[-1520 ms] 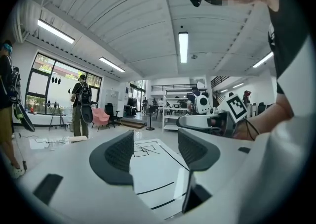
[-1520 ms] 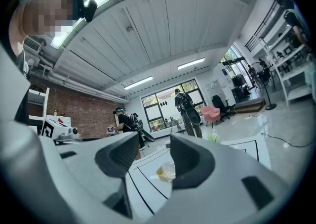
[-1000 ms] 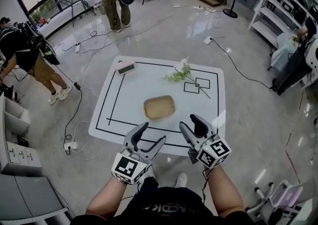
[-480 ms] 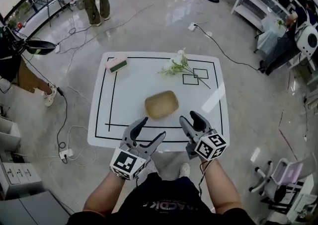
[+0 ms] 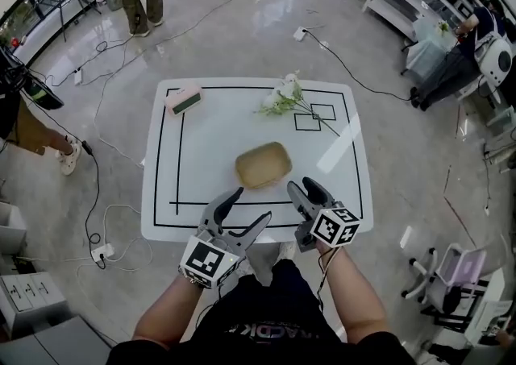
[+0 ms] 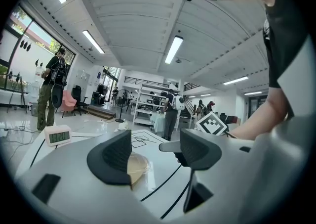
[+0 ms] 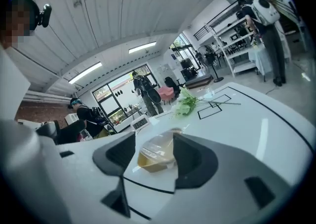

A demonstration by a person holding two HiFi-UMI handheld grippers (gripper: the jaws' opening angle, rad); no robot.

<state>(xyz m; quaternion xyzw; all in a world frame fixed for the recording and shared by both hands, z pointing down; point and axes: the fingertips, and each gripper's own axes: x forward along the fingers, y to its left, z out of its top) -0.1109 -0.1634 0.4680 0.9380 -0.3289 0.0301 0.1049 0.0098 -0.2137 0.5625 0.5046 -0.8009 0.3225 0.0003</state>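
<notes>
A: Two units, status?
B: Left hand-held gripper point(image 5: 250, 205) and right hand-held gripper point(image 5: 302, 188): jaws spread, nothing between them, over the near edge of the counter point(image 5: 201, 154).
A: Container?
B: Lidded plastic container point(image 5: 263, 165) sits mid-counter, just ahead of both, untouched. Flower sprig point(image 5: 284, 99) and digital clock point(image 5: 183, 99) lie at the far side.

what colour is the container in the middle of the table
The container is yellowish tan, with a see-through top. It shows best in the right gripper view.
</notes>
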